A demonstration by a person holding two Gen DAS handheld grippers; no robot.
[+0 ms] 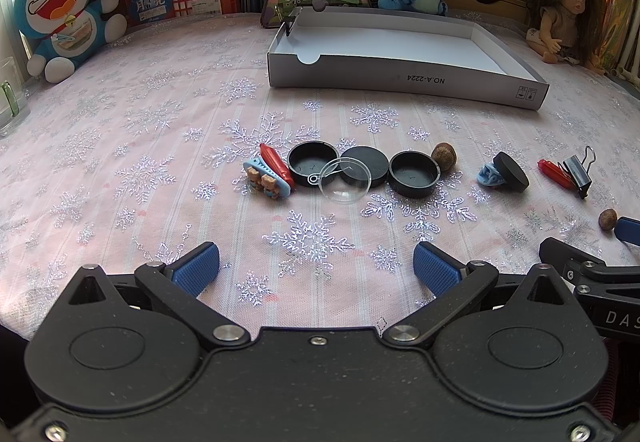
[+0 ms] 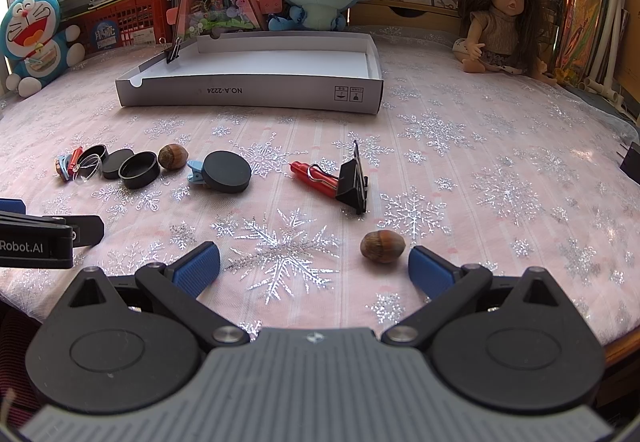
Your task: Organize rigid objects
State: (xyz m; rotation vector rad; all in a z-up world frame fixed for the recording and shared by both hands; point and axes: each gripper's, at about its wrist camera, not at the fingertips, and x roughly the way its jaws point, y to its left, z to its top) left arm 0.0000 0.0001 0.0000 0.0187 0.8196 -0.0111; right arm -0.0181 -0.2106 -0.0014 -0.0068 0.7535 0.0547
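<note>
Rigid objects are seen strewn in a loose row across a snowflake tablecloth point(image 2: 460, 178), awaiting sorting into a shallow white box point(image 2: 256, 92).

The box, set open-side-up at the far edge with one small clip point(image 2: 173, 51) on its left wall, is evidently meant as the collection tray. Below it lie black round lids point(image 1: 414, 173), a black disc point(image 2: 227, 171) propped on a blue clip point(image 2: 193, 168), a binder clip point(image 2: 354, 182) over a red tube point(image 2: 314, 179), a clear dome point(image 1: 345, 180), a bear hair clip point(image 1: 266, 179) and two nuts. The right gripper point(image 2: 314, 268) is held spread wide and empty, the nearer nut point(image 2: 382, 246) lying just beside its right finger, seemingly the next pick. The left gripper point(image 1: 316, 268) is likewise held apart, unladen, short of the dome.
</note>
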